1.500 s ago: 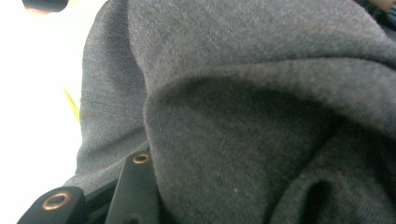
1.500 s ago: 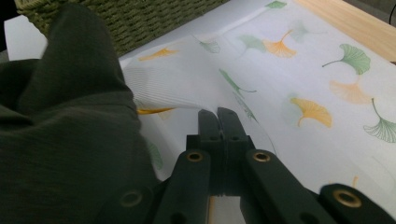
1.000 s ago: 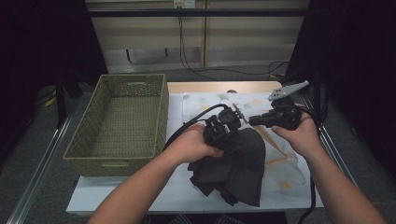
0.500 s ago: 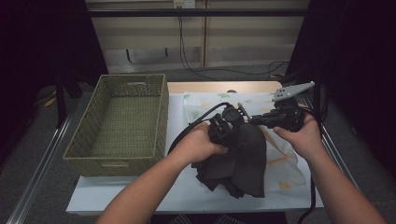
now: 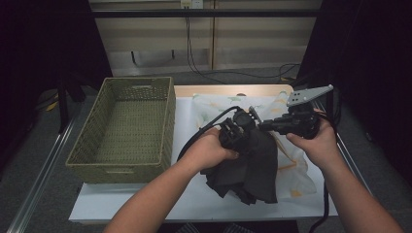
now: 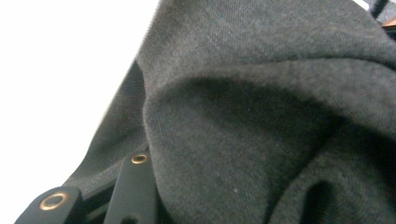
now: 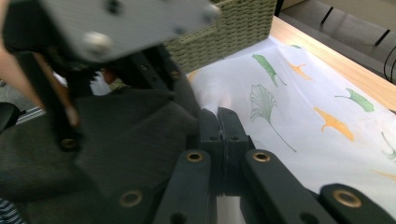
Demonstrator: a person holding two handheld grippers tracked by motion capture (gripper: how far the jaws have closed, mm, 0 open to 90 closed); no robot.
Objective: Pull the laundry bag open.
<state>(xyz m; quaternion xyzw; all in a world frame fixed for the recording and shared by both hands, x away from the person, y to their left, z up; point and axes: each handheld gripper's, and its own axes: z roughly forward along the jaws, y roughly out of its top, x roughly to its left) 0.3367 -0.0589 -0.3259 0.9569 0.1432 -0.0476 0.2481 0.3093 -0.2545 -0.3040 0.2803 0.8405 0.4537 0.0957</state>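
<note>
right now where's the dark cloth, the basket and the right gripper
dark cloth (image 5: 252,167), high view, middle of its hanging folds
basket (image 5: 167,124), high view, right wall
right gripper (image 7: 218,122), right gripper view, tips of its shut jaws

This looks like a lab or recording booth, not a home. Black curtains (image 5: 43,53) hang along both sides and shut the work area in. The table (image 5: 228,90) is a plain wooden top on a metal frame, with a rail (image 5: 43,170) running along the grey carpeted floor (image 5: 29,160) beside it. Behind it, bare panelled walling (image 5: 243,43) carries a socket (image 5: 190,4) with loose cables (image 5: 194,53) hanging down and trailing across the floor.
</note>
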